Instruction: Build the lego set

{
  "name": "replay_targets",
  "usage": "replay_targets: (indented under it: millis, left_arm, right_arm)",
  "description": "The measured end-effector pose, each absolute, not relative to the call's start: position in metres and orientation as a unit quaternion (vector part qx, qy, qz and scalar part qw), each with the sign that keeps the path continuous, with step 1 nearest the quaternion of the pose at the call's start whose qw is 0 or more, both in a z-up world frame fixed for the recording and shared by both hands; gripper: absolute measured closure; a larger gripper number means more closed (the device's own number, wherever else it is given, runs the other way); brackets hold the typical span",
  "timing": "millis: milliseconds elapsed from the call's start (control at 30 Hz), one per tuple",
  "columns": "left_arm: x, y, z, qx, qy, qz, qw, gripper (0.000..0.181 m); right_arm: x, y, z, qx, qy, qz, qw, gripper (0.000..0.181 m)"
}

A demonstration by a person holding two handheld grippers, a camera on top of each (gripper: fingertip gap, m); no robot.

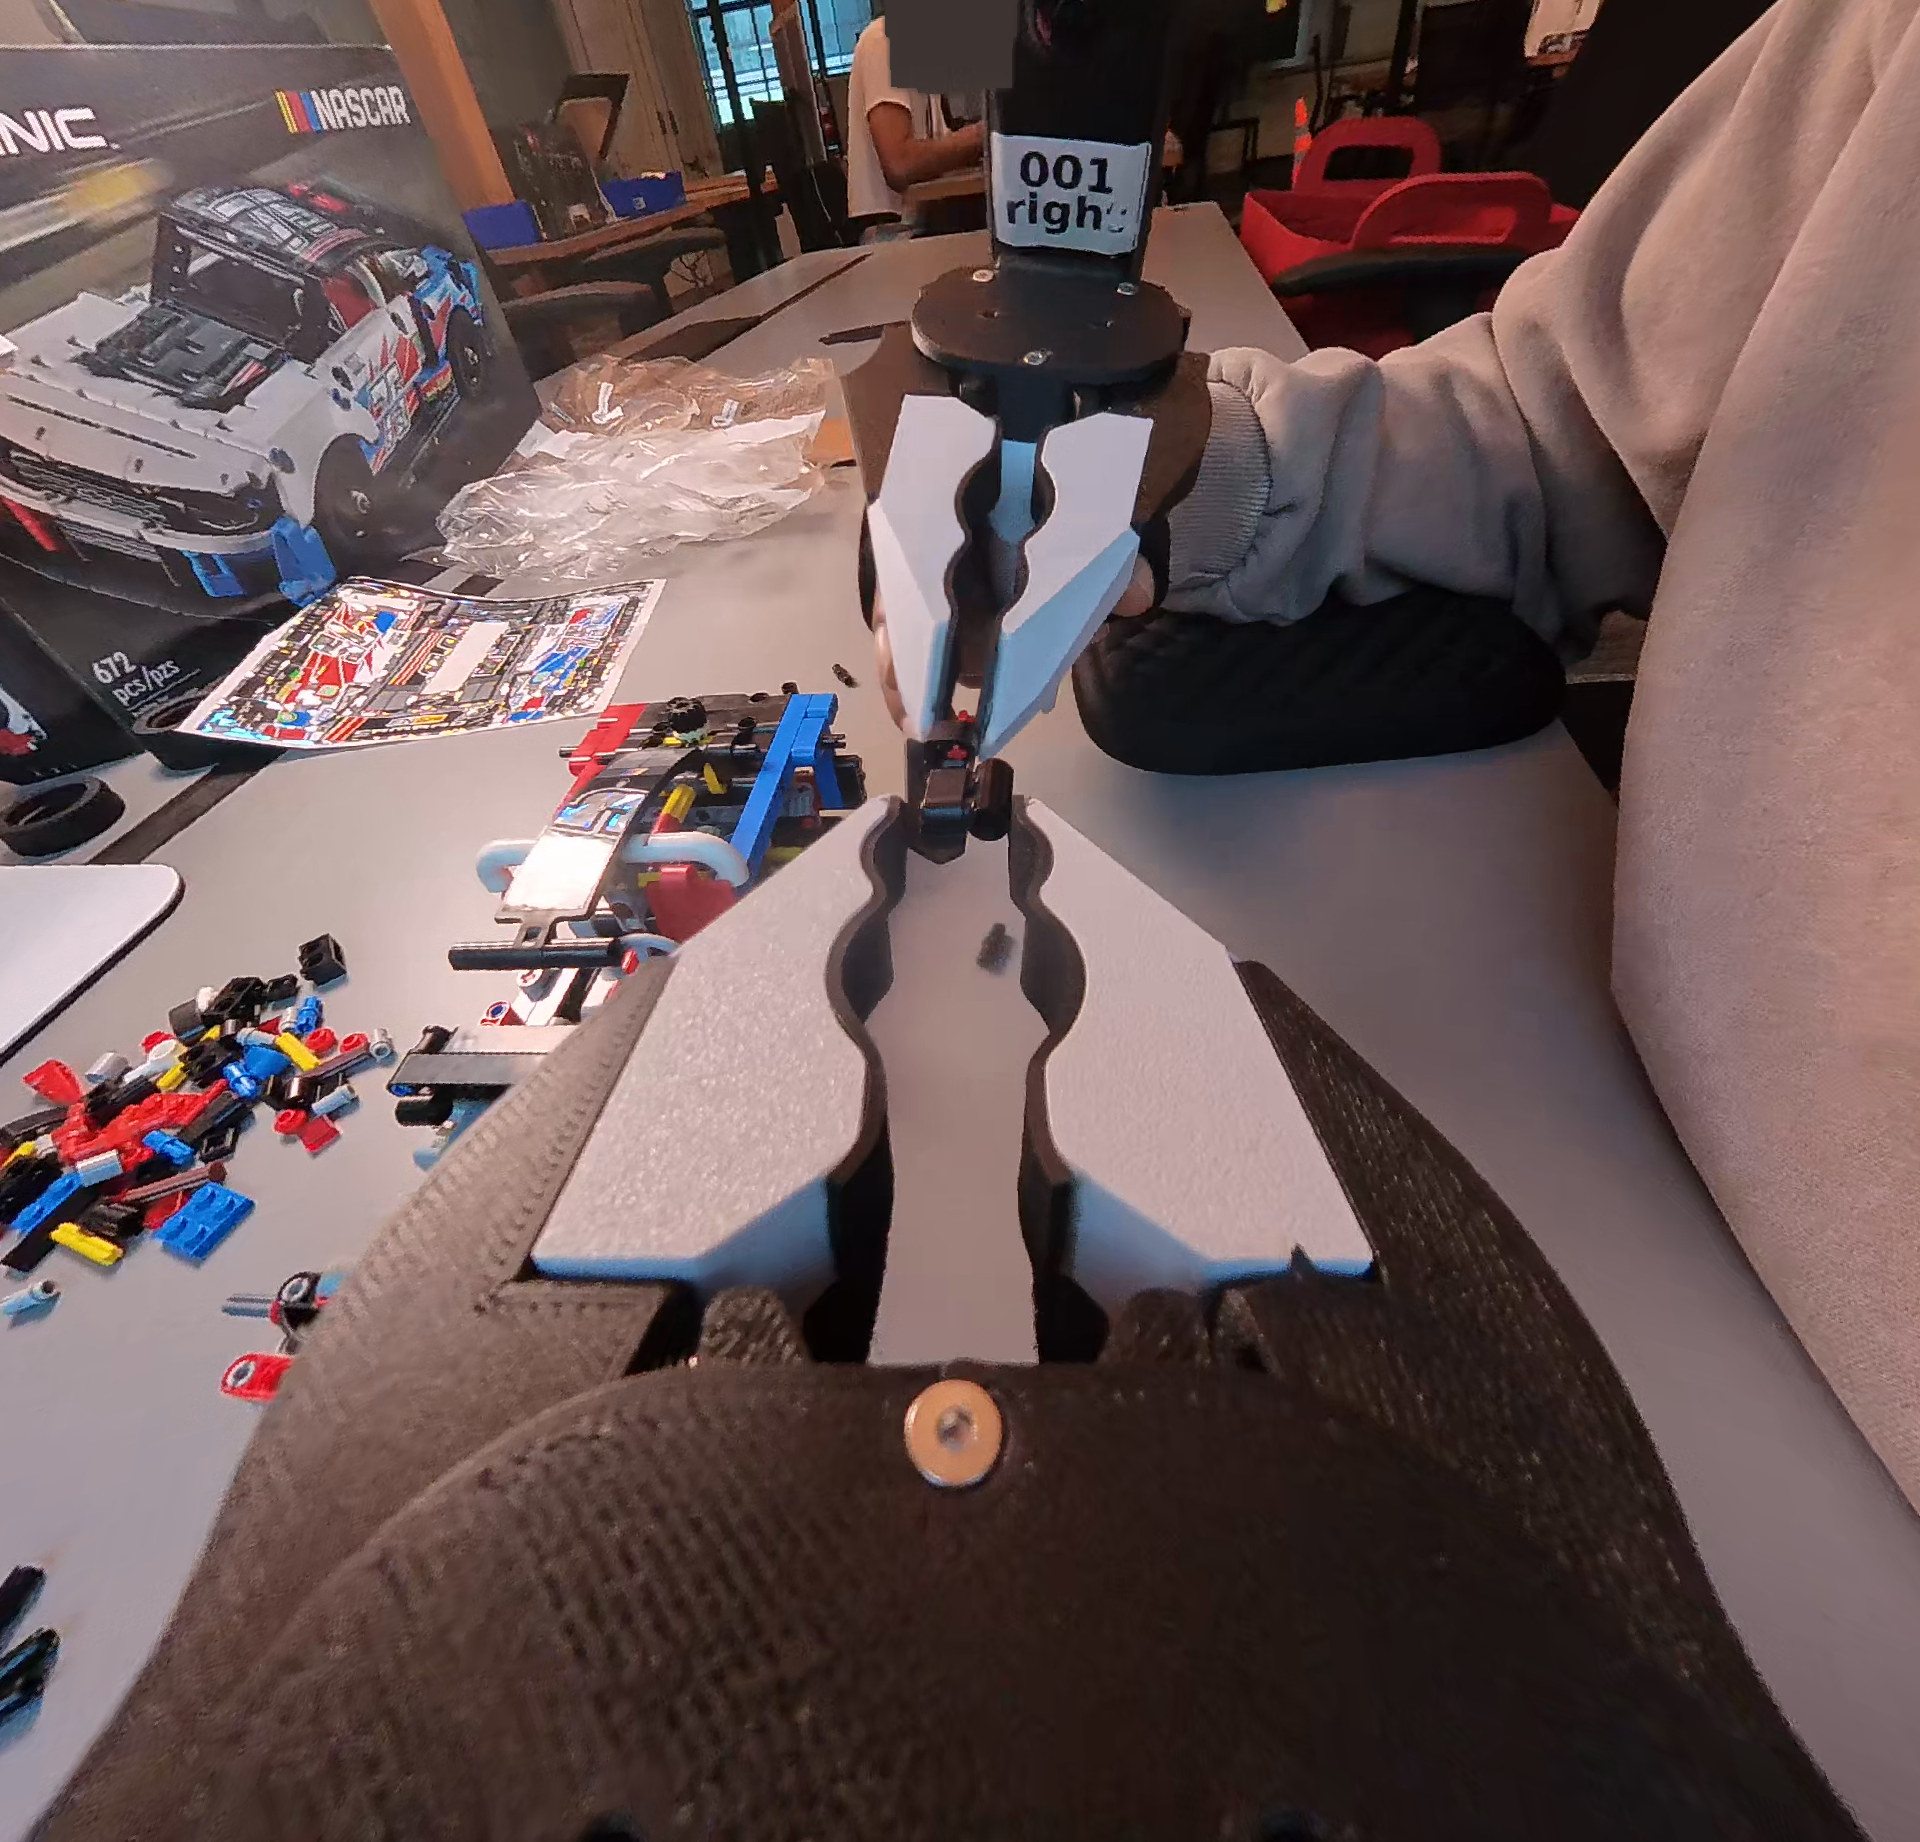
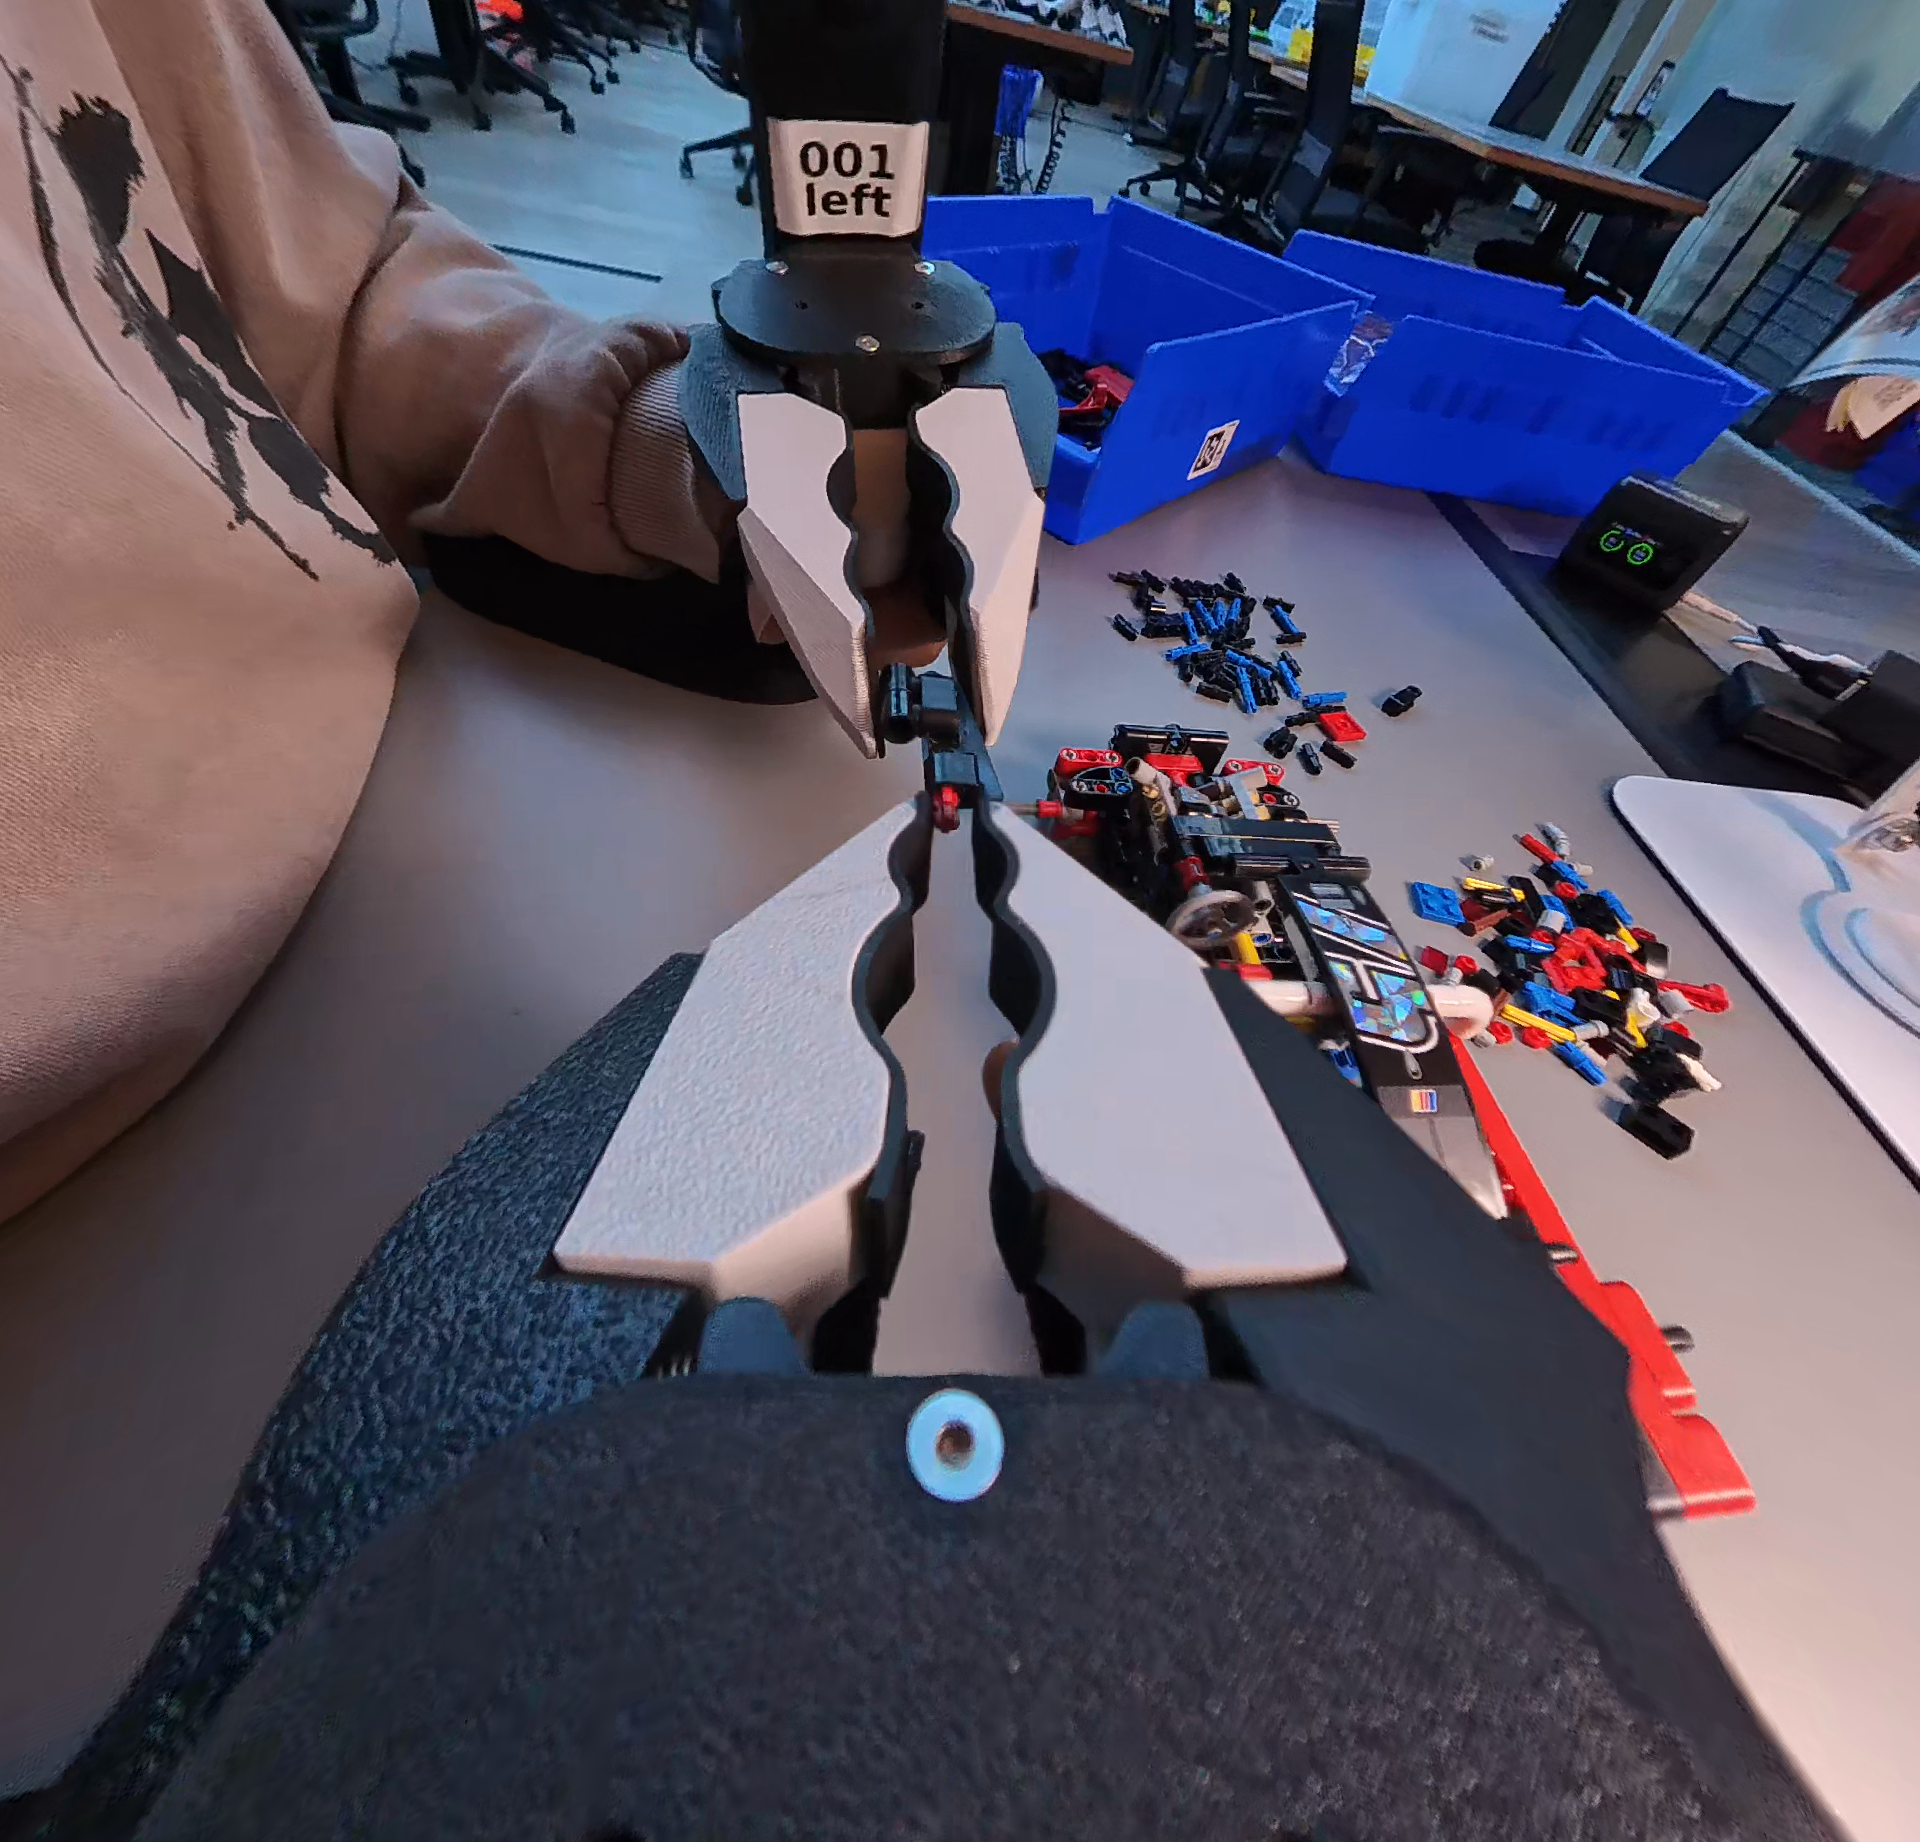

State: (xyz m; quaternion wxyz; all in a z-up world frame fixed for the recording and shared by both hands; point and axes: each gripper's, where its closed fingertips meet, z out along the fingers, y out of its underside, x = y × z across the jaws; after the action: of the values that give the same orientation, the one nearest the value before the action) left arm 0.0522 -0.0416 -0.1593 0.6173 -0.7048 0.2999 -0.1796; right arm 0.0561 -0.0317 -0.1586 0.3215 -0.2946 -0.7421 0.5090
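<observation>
Tip to tip above the smooth grey table [image 1: 1299,961], the left gripper [image 1: 951,810] pinches the stubby black end of a small black subassembly [image 1: 961,790], fingers narrowed onto it. Facing it, the right gripper [image 2: 954,813] nips the same piece's other end, right at a tiny red pin [image 2: 945,805]. Both show matte grey wedge fingers [image 2: 790,1044] with wavy black inner edges. The half-built car chassis [image 1: 675,816], studded blue, red and black, lies just beside them. Loose bricks [image 1: 156,1117] scatter farther out, glossy sticker sheet [image 1: 436,654] and crinkled clear bags [image 1: 644,462] beyond.
</observation>
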Motion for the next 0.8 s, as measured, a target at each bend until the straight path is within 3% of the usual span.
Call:
replay_targets:
  millis: [567,700,800]
  left_arm:
    - [0.053,-0.0431,-0.1591,-0.708,0.29,-0.206,0.61,0.164]
    - [0.0525,-0.0436,-0.1588,-0.709,0.286,-0.213,0.608,0.164]
    - [0.0537,-0.0437,-0.1612,-0.712,0.289,-0.214,0.604,0.164]
  right_arm:
    - [0.0577,-0.034,-0.159,-0.288,-0.746,0.508,0.321,0.179]
    - [0.0566,-0.0327,-0.1584,-0.285,-0.746,0.501,0.334,0.167]
    - [0.0572,-0.0343,-0.1568,-0.277,-0.745,0.501,0.341,0.174]
